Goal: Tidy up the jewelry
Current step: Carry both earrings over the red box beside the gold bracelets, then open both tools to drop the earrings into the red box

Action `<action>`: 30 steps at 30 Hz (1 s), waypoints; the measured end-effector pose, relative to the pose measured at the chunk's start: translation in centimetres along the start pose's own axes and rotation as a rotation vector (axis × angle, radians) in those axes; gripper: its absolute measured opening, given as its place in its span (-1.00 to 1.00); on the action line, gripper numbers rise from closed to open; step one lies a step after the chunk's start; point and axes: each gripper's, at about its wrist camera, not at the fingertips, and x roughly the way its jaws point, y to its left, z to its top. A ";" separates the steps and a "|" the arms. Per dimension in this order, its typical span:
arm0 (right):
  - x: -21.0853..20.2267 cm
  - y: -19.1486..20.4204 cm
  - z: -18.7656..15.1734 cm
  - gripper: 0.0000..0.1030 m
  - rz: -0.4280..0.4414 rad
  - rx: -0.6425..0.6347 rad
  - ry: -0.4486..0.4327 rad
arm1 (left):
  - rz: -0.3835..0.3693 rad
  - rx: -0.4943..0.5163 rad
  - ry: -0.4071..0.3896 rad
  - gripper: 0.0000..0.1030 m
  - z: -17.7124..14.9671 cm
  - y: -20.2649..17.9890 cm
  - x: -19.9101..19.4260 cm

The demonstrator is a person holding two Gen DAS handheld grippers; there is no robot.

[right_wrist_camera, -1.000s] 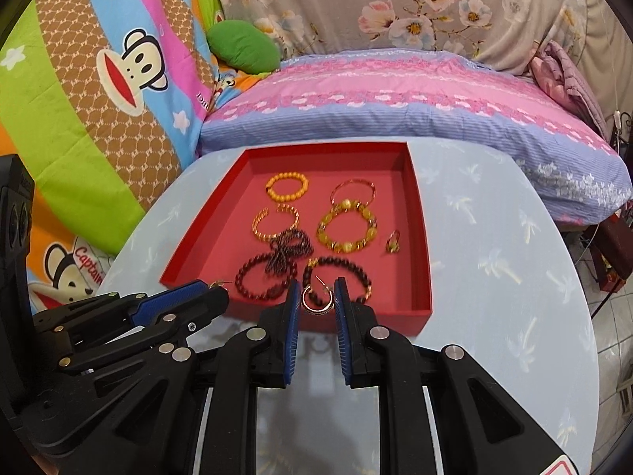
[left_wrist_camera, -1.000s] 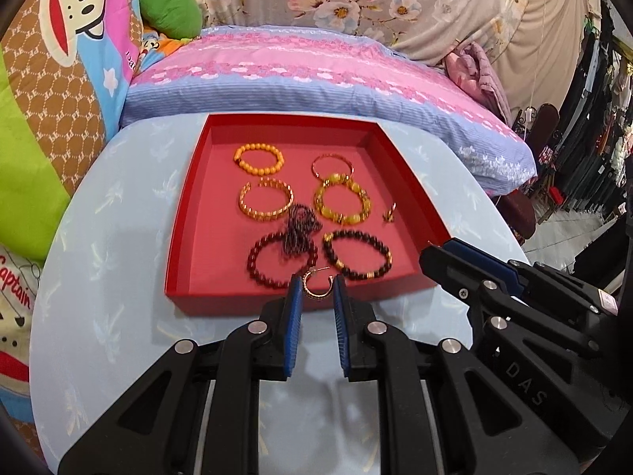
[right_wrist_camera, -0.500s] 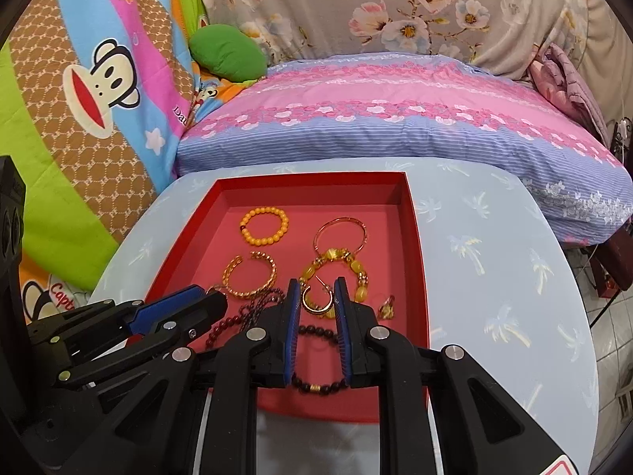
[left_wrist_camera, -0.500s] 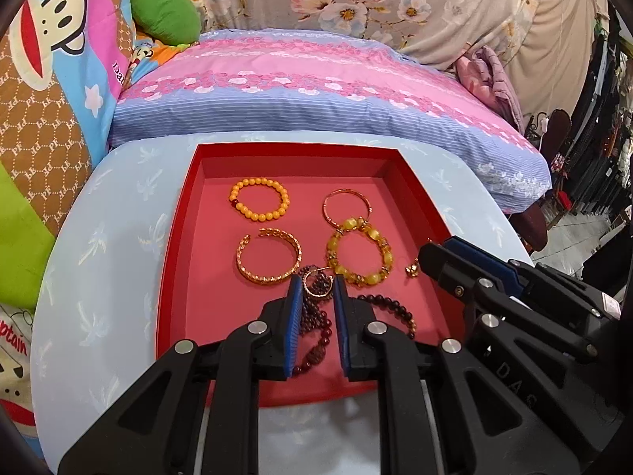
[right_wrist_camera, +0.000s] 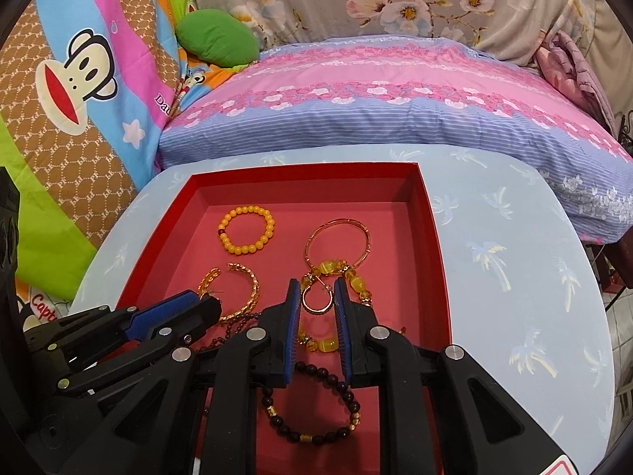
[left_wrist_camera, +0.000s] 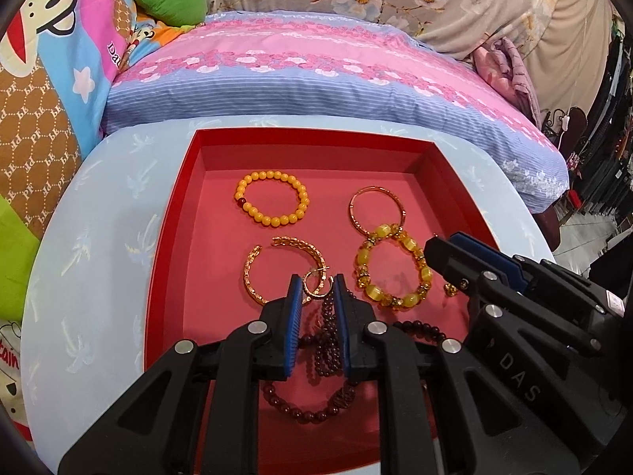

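My left gripper [left_wrist_camera: 317, 283] is shut on a small gold hoop earring [left_wrist_camera: 316, 297], held above the gold open cuff [left_wrist_camera: 248, 273] in the red tray [left_wrist_camera: 170, 237]. My right gripper [right_wrist_camera: 316, 289] is shut on a second gold hoop earring [right_wrist_camera: 317, 309], above the yellow stone bracelet [right_wrist_camera: 330, 267]. In the tray also lie a yellow bead bracelet [left_wrist_camera: 272, 219], a thin gold bangle [left_wrist_camera: 377, 189], dark red beads [left_wrist_camera: 308, 415] and a dark bead bracelet [right_wrist_camera: 277, 419]. Each gripper shows in the other's view, side by side over the tray.
The tray rests on a round table with a pale blue palm-print cloth [right_wrist_camera: 514, 277]. A pink and blue pillow [left_wrist_camera: 316, 75] lies right behind it. A small gold piece [left_wrist_camera: 449, 289] sits near the tray's right wall, partly hidden by the right gripper.
Both grippers have moved forward from the tray's near edge to over its middle and sunk a little, each still holding its hoop earring.
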 end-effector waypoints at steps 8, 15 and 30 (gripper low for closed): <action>1.2 -0.3 0.1 -0.68 -0.004 0.007 0.019 | 0.008 -0.003 0.017 -0.70 0.0 0.2 1.1; 1.4 -0.2 0.2 -0.68 -0.005 0.006 0.019 | 0.015 -0.006 0.019 -0.69 0.2 0.3 1.3; 1.4 0.0 0.4 -0.54 -0.020 0.007 0.012 | 0.058 -0.009 0.006 -0.45 0.3 0.7 0.9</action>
